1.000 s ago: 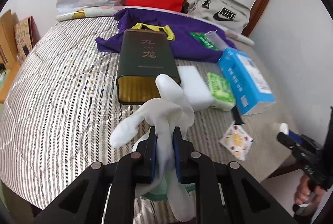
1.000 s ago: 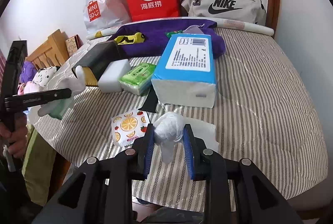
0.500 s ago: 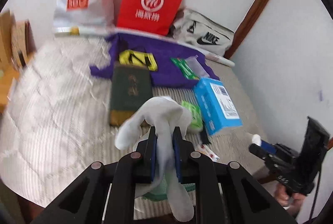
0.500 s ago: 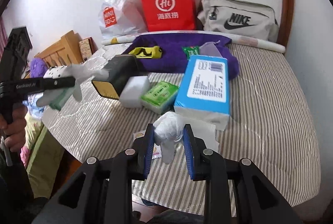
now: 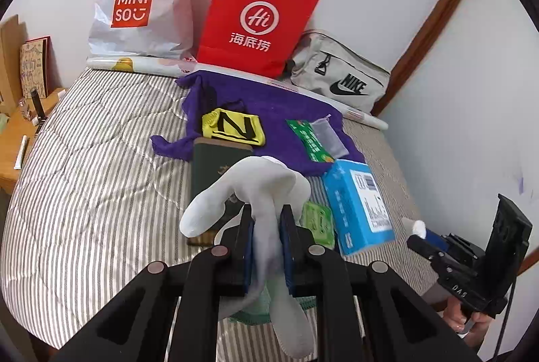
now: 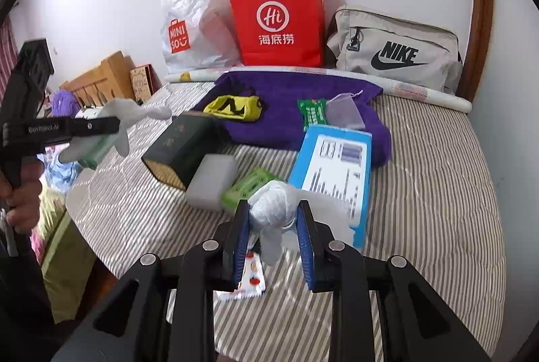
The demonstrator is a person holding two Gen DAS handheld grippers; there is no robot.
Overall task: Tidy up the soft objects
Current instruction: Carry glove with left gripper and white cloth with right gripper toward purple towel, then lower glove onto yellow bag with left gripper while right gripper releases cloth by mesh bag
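Note:
My left gripper (image 5: 266, 220) is shut on a pair of white socks (image 5: 256, 187) with green cuffs, which droop on both sides of the pads above the bed's near edge. In the right wrist view the same left gripper (image 6: 114, 124) shows at far left with the white socks (image 6: 134, 112) hanging from it. My right gripper (image 6: 273, 214) is shut on a bunched white sock (image 6: 274, 203), held above the striped bed (image 6: 438, 193). The right gripper (image 5: 416, 234) also appears at the lower right of the left wrist view, a white tuft in its tips.
On the bed lie a dark green box (image 6: 178, 143), a white sponge block (image 6: 212, 183), a green wipes pack (image 6: 251, 188), a blue tissue pack (image 6: 333, 166), a fruit-print sachet (image 6: 249, 277) and a purple towel (image 6: 286, 112) with a yellow sock (image 6: 235, 107). Bags (image 6: 276, 22) line the wall.
Both grippers have risen from the bed with their socks still clamped. The items on the bed now look smaller and lower in both views.

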